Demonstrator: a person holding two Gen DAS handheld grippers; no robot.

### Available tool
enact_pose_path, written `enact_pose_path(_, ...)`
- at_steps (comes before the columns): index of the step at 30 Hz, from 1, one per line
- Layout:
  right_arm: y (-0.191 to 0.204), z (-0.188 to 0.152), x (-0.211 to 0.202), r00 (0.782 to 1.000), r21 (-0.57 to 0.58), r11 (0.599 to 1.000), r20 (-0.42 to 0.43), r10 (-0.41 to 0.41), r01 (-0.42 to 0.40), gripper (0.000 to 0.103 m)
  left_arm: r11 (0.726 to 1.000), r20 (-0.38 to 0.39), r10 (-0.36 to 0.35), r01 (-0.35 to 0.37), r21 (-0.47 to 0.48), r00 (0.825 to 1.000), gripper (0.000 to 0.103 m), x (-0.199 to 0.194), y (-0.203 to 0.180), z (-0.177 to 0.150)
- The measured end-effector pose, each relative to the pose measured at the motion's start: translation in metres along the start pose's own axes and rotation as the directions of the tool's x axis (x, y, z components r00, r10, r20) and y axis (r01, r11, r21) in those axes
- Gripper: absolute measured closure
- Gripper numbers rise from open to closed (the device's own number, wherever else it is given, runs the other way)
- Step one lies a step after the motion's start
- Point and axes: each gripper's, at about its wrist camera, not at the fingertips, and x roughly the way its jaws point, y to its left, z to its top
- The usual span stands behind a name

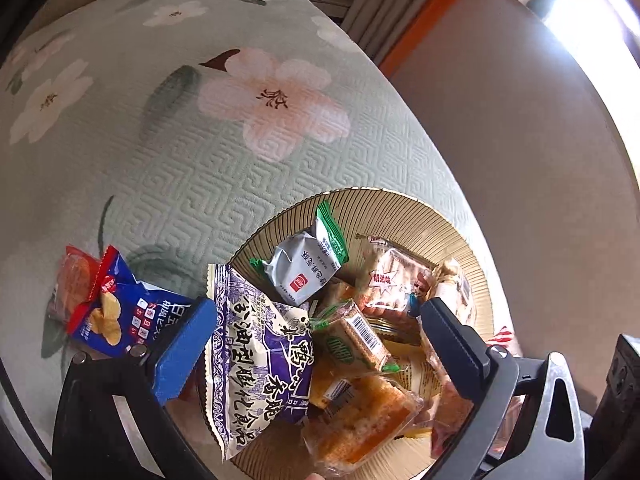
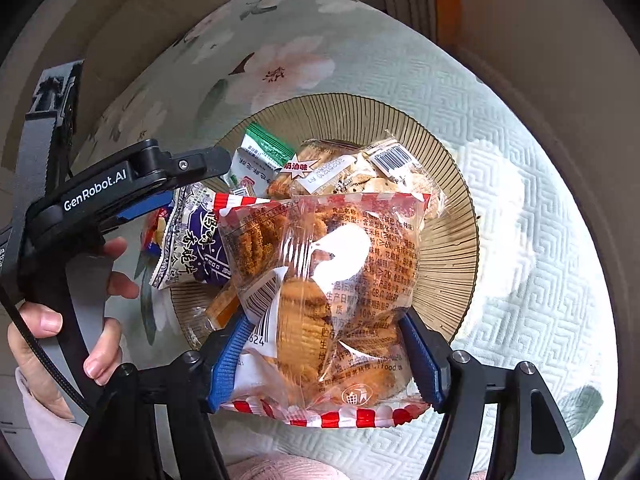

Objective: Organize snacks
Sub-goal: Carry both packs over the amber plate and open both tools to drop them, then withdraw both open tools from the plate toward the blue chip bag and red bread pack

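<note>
From my left camera I see the ribbed plate [image 1: 440, 216] lying on the quilted tabletop [image 1: 200, 160], heaped with snack packs, and a chip bag [image 1: 108, 312] on the cloth just left of it. A patterned packet [image 1: 256, 344] hangs over the plate's left rim. In my right view the crisps pouch [image 2: 332, 280] sits between my right tongs [image 2: 328, 364], above the plate's near side.

The right gripper [image 2: 326, 354] clamps a clear crispy-snack bag [image 2: 328, 280] with red-and-white striped edges between its blue fingers [image 2: 228, 356], above the ribbed round plate [image 2: 452, 240] heaped with packets. A purple-and-white packet [image 2: 192, 236] hangs over the plate's left rim, beside the left gripper [image 2: 160, 184], held in a hand [image 2: 52, 340]
</note>
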Motion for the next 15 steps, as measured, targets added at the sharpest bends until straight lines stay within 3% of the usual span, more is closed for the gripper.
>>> enact_pose_path(6, 0.005, -0.001, -0.001, 1.0, -0.027, 0.999, -0.007, -0.021, 0.021, 0.031, 1.0, 0.011, 0.007, -0.007, -0.027, 1.0, 0.001, -0.011, 0.011, 0.0)
enact_pose_path(11, 0.004, 0.002, -0.013, 0.999, -0.025, 1.0, 0.04, -0.004, 0.005, 0.031, 0.999, 0.033, 0.021, -0.02, -0.034, 0.999, 0.001, -0.024, 0.02, -0.001)
enact_pose_path(15, 0.001, 0.003, -0.038, 0.983, -0.028, 0.988, 0.105, 0.152, -0.15, 0.028, 0.998, 0.04, 0.01, -0.007, -0.058, 0.999, 0.001, -0.029, 0.028, 0.0)
